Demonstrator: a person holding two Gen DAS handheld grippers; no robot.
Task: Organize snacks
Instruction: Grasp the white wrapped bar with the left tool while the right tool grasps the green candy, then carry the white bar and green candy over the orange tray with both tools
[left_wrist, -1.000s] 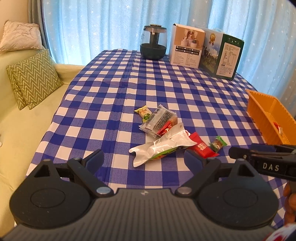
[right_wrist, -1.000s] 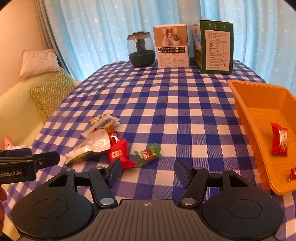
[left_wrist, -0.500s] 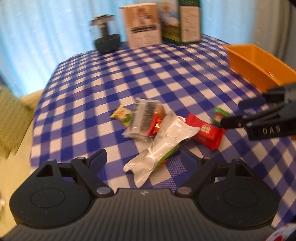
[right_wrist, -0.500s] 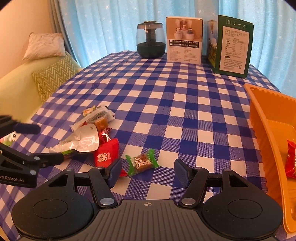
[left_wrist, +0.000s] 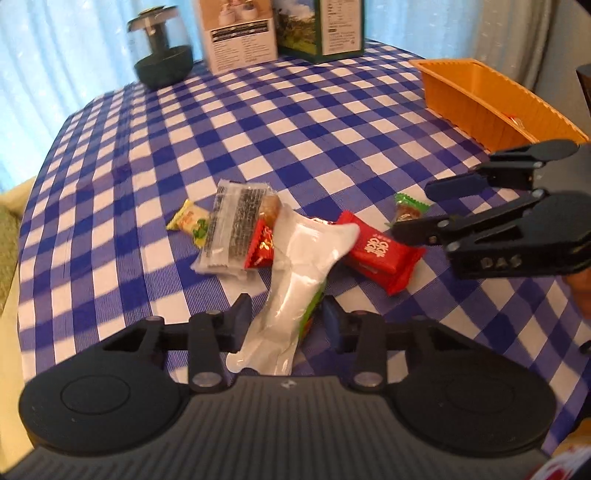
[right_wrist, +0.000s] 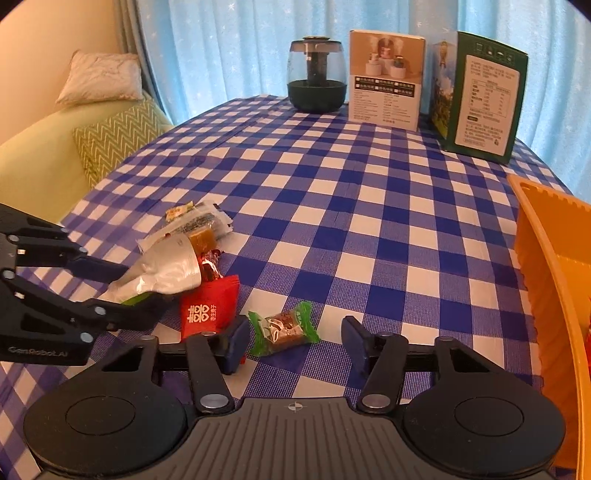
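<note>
A pile of snacks lies on the blue checked tablecloth. My left gripper (left_wrist: 282, 319) has its jaws around the near end of a silver pouch (left_wrist: 303, 266), closing but with some gap; it shows in the right wrist view (right_wrist: 122, 288) gripping the pouch (right_wrist: 166, 266). My right gripper (right_wrist: 291, 341) is open, its fingers either side of a green-wrapped candy (right_wrist: 284, 326), also seen in the left wrist view (left_wrist: 408, 210). A red packet (left_wrist: 380, 251), a clear packet (left_wrist: 232, 229) and a small yellow candy (left_wrist: 188, 221) lie beside the pouch.
An orange bin (left_wrist: 480, 103) stands at the right, its wall (right_wrist: 546, 266) close to my right gripper. A dark jar (right_wrist: 317, 81) and two boxes (right_wrist: 384, 77) stand at the far edge. A sofa with cushions (right_wrist: 110, 136) lies left of the table.
My left gripper moved forward onto the silver pouch and narrowed its jaws around it. My right gripper moved forward and down so the green candy sits between its fingers.
</note>
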